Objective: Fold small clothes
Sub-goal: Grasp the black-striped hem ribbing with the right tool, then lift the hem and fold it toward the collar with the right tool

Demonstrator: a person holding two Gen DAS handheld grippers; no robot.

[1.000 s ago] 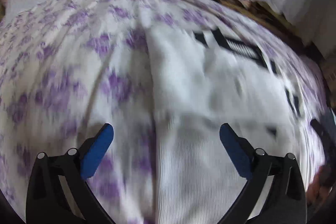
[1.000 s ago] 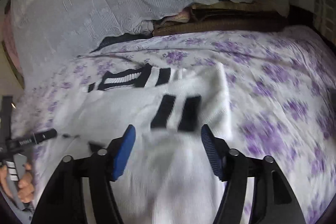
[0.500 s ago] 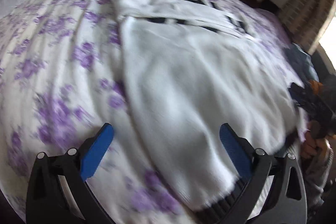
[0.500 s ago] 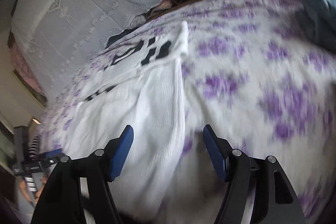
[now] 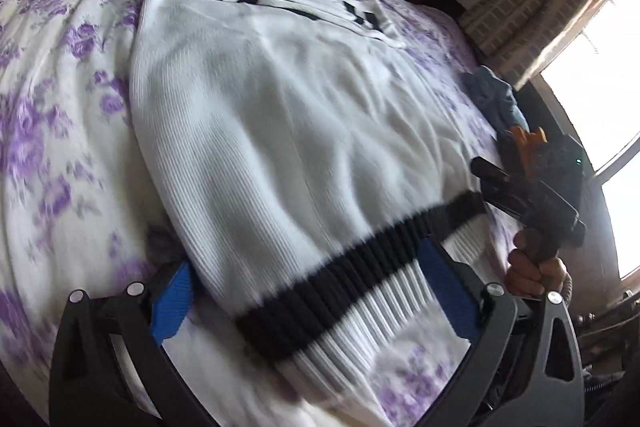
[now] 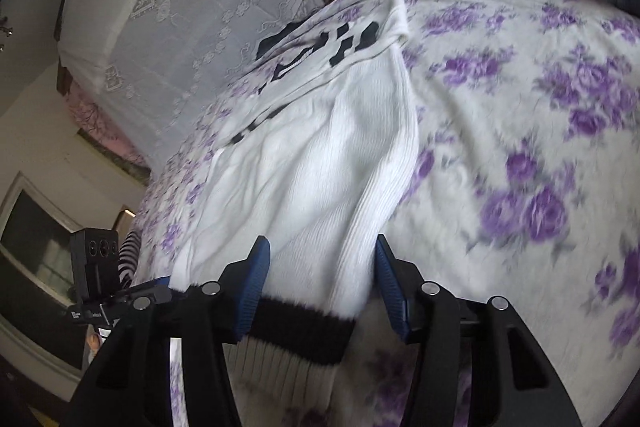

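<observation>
A white ribbed sweater (image 5: 280,115) lies flat on the purple-flowered bedsheet (image 5: 48,107), black stripes at its far end and a black hem band (image 5: 360,267) near me. My left gripper (image 5: 310,297) is open, low over the hem's left part, with the hem between its blue fingers. In the right wrist view the sweater (image 6: 320,167) reaches down to my right gripper (image 6: 323,285). Its jaws are closing around the hem's right corner (image 6: 304,327), and the pads stand clear of the knit. The other gripper shows in each view, held by a hand (image 5: 532,271).
A blue cloth (image 5: 492,95) lies on the bed's far right side near a curtained window (image 5: 592,27). A white lace cover (image 6: 180,7) drapes the head of the bed. Flowered sheet (image 6: 520,147) stretches to the right of the sweater.
Both grippers have drawn back from the striped upper part of the sweater to its hem and dipped lower. The right gripper's fingers stand closer together than before.
</observation>
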